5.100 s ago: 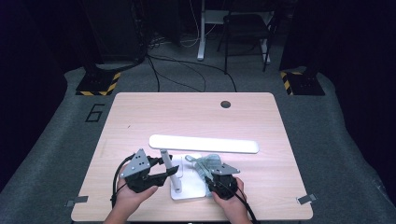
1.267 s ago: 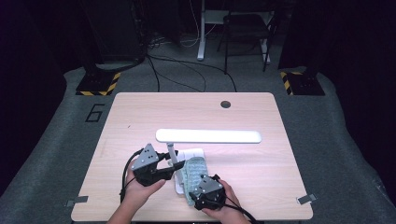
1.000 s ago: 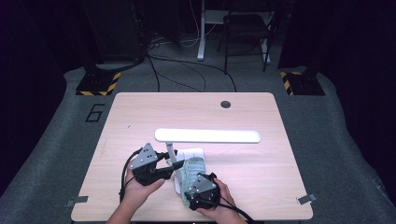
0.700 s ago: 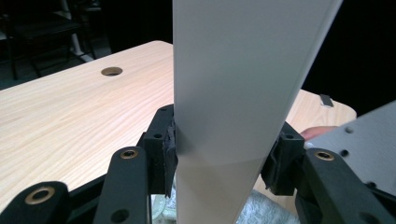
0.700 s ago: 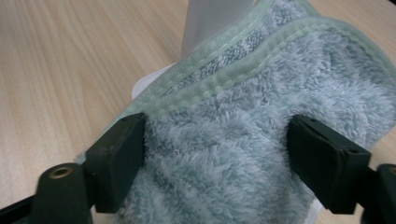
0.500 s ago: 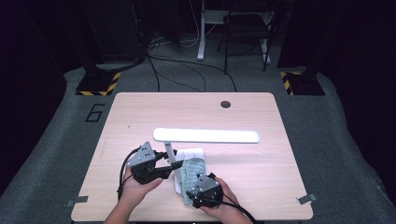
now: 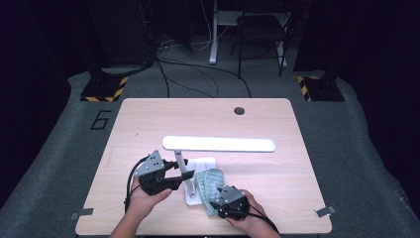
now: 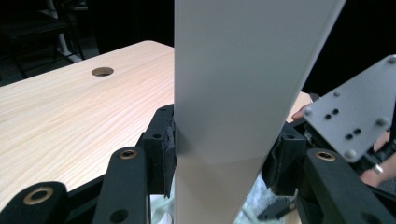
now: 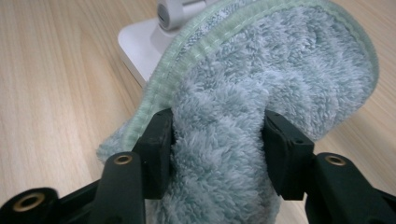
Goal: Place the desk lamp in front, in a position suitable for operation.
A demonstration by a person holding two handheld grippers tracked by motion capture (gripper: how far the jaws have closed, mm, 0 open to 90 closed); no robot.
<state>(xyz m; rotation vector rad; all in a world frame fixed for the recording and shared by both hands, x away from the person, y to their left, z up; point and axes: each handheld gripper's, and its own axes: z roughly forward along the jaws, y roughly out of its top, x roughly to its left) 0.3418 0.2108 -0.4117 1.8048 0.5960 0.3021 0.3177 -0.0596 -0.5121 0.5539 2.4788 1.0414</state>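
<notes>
A white desk lamp stands near the table's front, with its long head (image 7: 218, 144) over its flat base (image 7: 205, 163). My left gripper (image 7: 176, 178) is shut on the lamp's upright arm (image 8: 233, 93); both pads (image 8: 168, 149) press its sides. A pale green fluffy cloth (image 7: 210, 181) lies against the base's right side. My right gripper (image 7: 216, 194) has just been closing its jaws. In the right gripper view the cloth (image 9: 261, 70) bulges between the pads (image 9: 161, 140), which press into it. The lamp base (image 9: 140, 46) shows beyond the cloth.
The wooden table (image 7: 148, 119) has a round cable hole (image 7: 239, 110) at the back. The front edge runs just below both hands. Behind the table the dark floor holds a chair (image 7: 260, 29), cables and yellow-black striped blocks (image 7: 104, 89).
My right gripper has shifted a little to the right along the front of the lamp base and closed on the cloth. The left gripper and the lamp have stayed put.
</notes>
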